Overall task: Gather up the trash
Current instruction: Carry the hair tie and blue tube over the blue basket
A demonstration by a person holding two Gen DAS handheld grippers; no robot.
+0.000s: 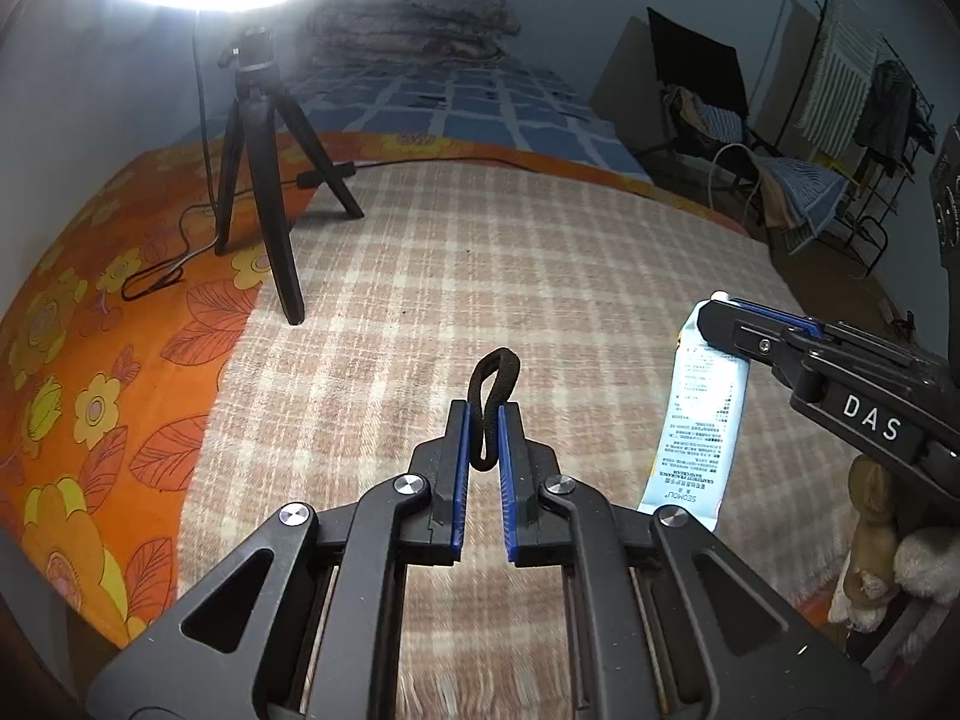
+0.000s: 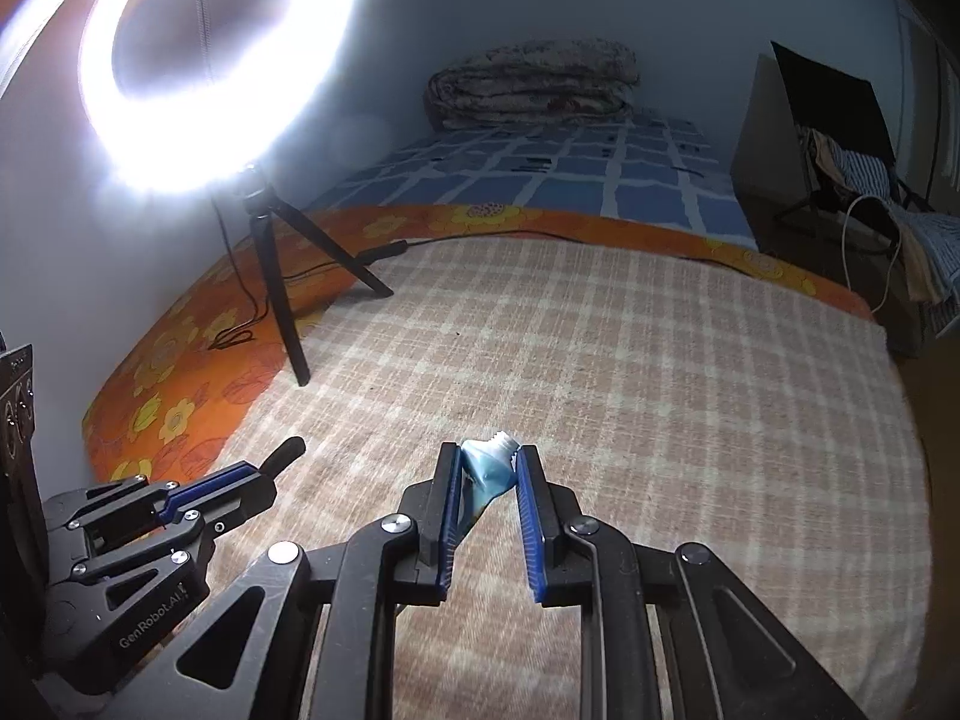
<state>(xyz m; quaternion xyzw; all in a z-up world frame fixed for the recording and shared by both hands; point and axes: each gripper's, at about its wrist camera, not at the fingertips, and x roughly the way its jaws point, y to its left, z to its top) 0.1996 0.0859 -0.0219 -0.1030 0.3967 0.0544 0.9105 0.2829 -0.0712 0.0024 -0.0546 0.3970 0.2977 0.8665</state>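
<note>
A black hair band (image 1: 493,414) is pinched in the left gripper (image 1: 483,420). A squeezed tube (image 2: 489,471) is pinched at its neck in the right gripper (image 2: 487,468), seen at 3 o'clock from the left. Both pieces are picked up off the checked blanket (image 1: 540,276). No bin is seen, so dropping is judged left.

Both grippers are matte black plastic linkages with ribbed blue pads lining the inner face of each finger. The left gripper (image 1: 483,420) shows round silver pivot bolts and triangular cut-outs in its outer arms. The right gripper (image 2: 489,462), seen at 3 o'clock from the left wrist, carries white "DAS" lettering; the left one's side reads "GenRobot.AI".
</note>
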